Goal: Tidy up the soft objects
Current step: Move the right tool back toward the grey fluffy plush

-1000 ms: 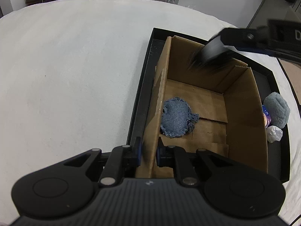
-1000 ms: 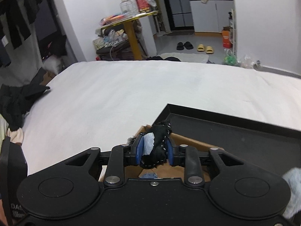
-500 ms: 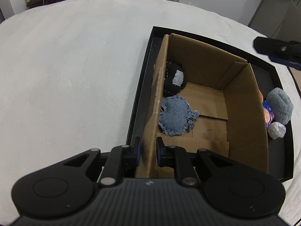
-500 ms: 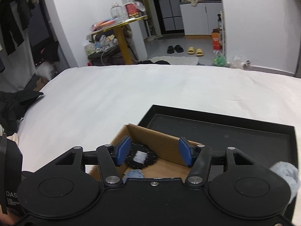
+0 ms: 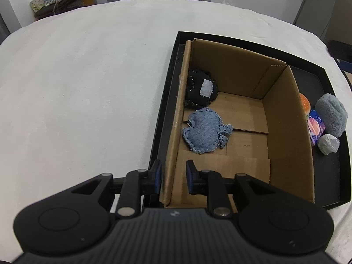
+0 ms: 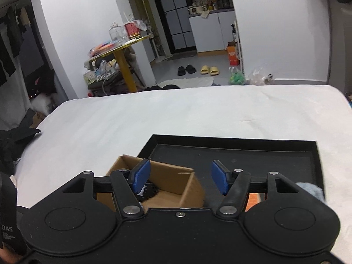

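Observation:
A cardboard box (image 5: 286,121) stands in a black tray (image 5: 167,101) on the white bed. Inside it lie a black stitched cushion (image 5: 201,90) with a white patch and a blue denim cushion (image 5: 205,129). My left gripper (image 5: 173,176) straddles the box's near left wall; its jaws are opening and the pads stand just off the cardboard. In the right wrist view my right gripper (image 6: 180,176) hovers above the box (image 6: 171,176) and tray (image 6: 242,154), jaws opening with nothing between them. The black cushion (image 6: 149,192) shows below its left finger.
In the tray to the right of the box sit a grey plush (image 5: 332,115), an orange ball (image 5: 304,105), a colourful packet (image 5: 315,127) and a crumpled white bag (image 5: 329,144). White bedding surrounds the tray. Beyond the bed are a yellow-legged table (image 6: 123,66) and slippers.
My right gripper let go of the black cushion, which now lies in the box, and drew away to the right. My left gripper's pads parted from the box wall.

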Available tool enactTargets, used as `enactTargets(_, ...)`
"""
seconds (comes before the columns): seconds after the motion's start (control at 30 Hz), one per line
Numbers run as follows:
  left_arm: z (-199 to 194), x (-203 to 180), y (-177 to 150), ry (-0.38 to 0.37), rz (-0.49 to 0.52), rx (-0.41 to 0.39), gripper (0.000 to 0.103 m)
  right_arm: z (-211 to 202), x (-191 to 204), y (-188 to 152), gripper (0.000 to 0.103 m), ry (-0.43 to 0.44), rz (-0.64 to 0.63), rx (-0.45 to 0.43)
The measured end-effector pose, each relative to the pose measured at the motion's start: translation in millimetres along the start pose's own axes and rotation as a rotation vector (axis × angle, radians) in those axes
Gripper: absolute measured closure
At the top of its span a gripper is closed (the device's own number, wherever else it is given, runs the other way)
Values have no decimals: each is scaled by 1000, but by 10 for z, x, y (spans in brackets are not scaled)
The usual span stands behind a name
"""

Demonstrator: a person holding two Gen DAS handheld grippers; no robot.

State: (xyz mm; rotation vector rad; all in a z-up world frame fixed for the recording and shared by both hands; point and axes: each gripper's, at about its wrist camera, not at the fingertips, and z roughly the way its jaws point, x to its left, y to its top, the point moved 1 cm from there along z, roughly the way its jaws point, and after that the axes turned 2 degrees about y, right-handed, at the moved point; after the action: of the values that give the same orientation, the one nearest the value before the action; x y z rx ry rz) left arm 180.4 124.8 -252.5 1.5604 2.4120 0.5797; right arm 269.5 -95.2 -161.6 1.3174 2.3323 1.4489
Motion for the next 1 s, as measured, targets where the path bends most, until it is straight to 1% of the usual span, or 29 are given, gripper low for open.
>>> enactTargets(0.23,-33,-23,17,18,-2,-7,64,-123,-207,-34,40,-37,33,-14)
enactTargets(0.3,-45,-39,26,25,-1,-11,57,-132,-237,-56,40,-40,35,-13)
enactTargets(0.5,-109,-86,84,46,-3,-36,47,-147,-370,-123,40,-41,61,-3)
enactTargets(0.6,-120,-119,100,56,-3,-45,43,-155,-475,-210,40,-55,82,12)
enactTargets(0.73,-107,-178,112,63,6,-43,40,-163,-632,-347,40,-81,123,26)
enactTargets(0.87,-90,-250,110,72,16,-44,34,-179,-764,-458,40,-112,143,33)
enactTargets(1.0,-57,-327,113,70,24,-46,33,-186,-909,-545,40,-142,171,32)
